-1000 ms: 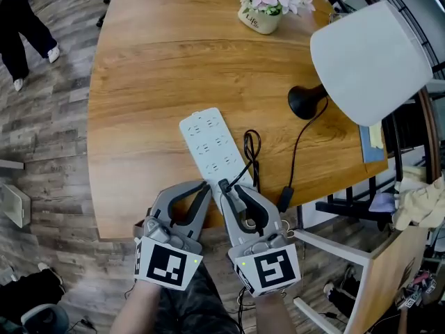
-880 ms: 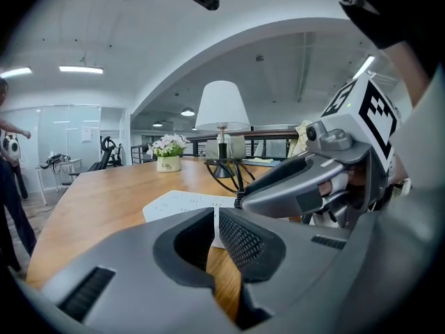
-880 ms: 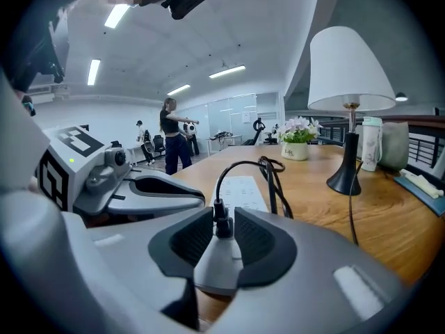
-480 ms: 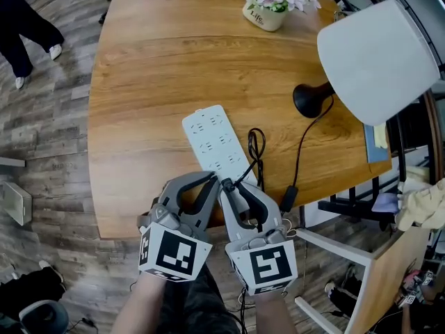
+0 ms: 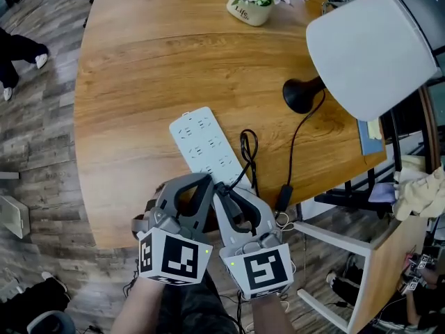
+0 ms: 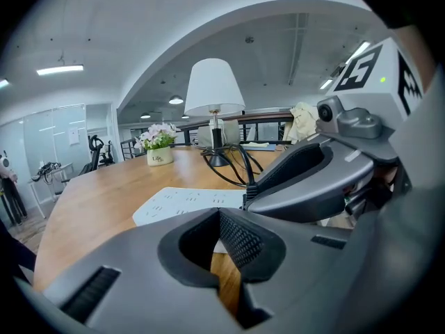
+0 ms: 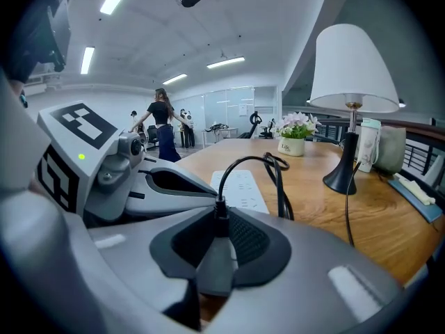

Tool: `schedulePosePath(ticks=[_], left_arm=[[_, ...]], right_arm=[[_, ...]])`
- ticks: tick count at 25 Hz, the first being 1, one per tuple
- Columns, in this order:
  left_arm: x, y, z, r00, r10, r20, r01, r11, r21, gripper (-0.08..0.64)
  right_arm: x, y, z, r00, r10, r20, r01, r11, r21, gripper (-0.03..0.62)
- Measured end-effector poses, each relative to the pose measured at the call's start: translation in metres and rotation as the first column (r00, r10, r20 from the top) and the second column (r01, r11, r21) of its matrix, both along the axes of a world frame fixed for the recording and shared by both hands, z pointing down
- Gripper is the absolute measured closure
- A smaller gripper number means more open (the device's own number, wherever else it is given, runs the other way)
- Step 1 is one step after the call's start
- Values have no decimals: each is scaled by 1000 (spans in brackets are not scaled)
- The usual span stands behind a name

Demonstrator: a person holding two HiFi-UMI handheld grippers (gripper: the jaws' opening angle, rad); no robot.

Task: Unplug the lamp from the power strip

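A white power strip (image 5: 200, 143) lies on the round wooden table (image 5: 139, 82), its near end by the table's front edge. The lamp has a white shade (image 5: 372, 47) and a black base (image 5: 299, 96); its black cord (image 5: 295, 141) loops back to a black plug (image 7: 217, 229). My right gripper (image 5: 222, 188) is shut on that plug at the strip's near end (image 7: 240, 185). The prongs are hidden. My left gripper (image 5: 206, 180) sits right beside it, shut with nothing between its pads (image 6: 240, 239).
A pot of pink flowers (image 5: 252, 2) stands at the table's far side. A blue book (image 5: 368, 141) lies at the right edge. The cord's inline switch (image 5: 283, 197) hangs over the edge above a white chair frame (image 5: 334, 245). A person (image 7: 165, 125) walks far off.
My left gripper has come up and in beside the right one at the strip's near end. The right gripper stays shut on the plug. The head view has shifted slightly.
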State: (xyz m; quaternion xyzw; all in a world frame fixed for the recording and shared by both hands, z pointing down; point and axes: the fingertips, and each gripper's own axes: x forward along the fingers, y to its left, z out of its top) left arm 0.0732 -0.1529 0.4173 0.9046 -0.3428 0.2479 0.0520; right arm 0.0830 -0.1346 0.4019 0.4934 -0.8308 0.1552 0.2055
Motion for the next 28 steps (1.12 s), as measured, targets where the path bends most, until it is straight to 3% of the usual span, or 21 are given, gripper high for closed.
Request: schedulePosePath(ticks=[6, 15, 21, 28], left_arm=[[1, -1, 1, 1000, 12, 15, -11, 1000, -14, 565], [0, -1, 0, 1000, 7, -8, -7, 1000, -11, 565], [0, 0, 1, 1000, 13, -14, -13, 1000, -17, 565], [1, -1, 1, 1000, 10, -11, -11, 1000, -17, 565]], right_arm=[[-1, 2, 1, 996, -10, -88, 12, 1000, 23, 525], [-3, 4, 1, 991, -16, -130, 23, 998, 57, 526], [2, 2, 1, 1000, 28, -11, -28, 999, 24, 526], [2, 1, -1, 999, 46, -9, -46, 998, 40, 526]])
